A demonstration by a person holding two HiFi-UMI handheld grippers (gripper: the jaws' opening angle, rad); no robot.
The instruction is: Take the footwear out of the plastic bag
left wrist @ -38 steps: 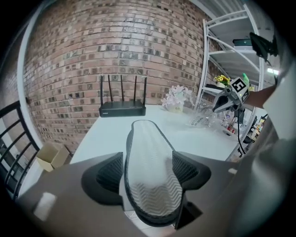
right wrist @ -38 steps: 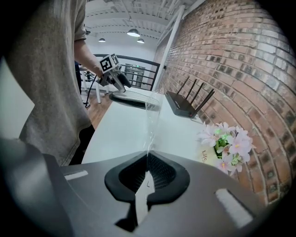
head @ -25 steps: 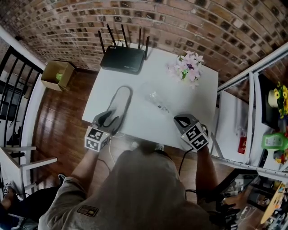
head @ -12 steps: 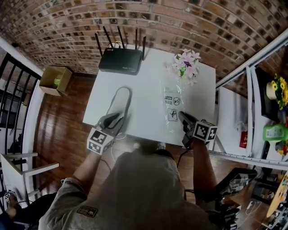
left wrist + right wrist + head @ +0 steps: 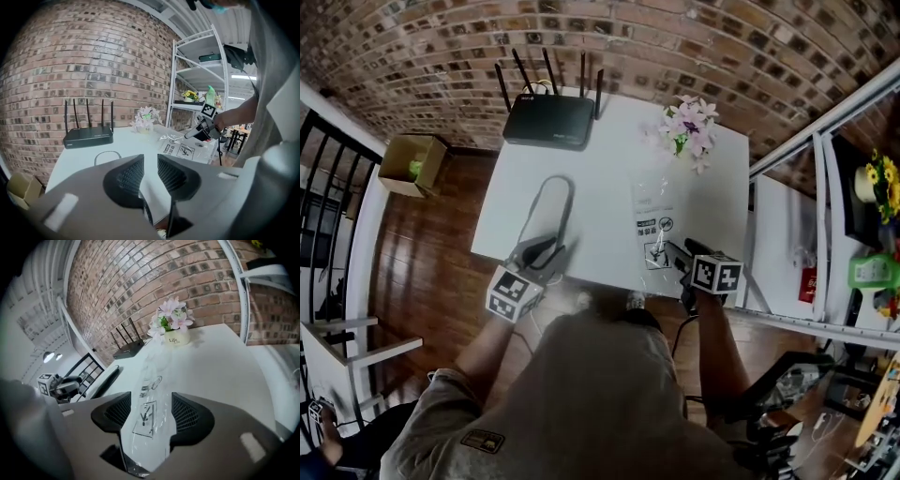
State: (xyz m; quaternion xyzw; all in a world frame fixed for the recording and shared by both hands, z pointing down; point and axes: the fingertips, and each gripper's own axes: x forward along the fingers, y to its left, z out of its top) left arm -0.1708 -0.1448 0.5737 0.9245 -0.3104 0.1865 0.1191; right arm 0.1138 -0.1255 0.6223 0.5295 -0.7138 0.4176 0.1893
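White table (image 5: pixel 602 169): flat grey slipper (image 5: pixel 549 214)

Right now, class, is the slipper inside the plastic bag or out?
Out. The slipper lies bare on the table, apart from the flattened plastic bag beside it.

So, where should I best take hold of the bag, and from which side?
Its near short end, from the table's front edge, probably. The bag lies flat and thin, so a pinch from above finds little; that end lies between the right tool's opening jaws.
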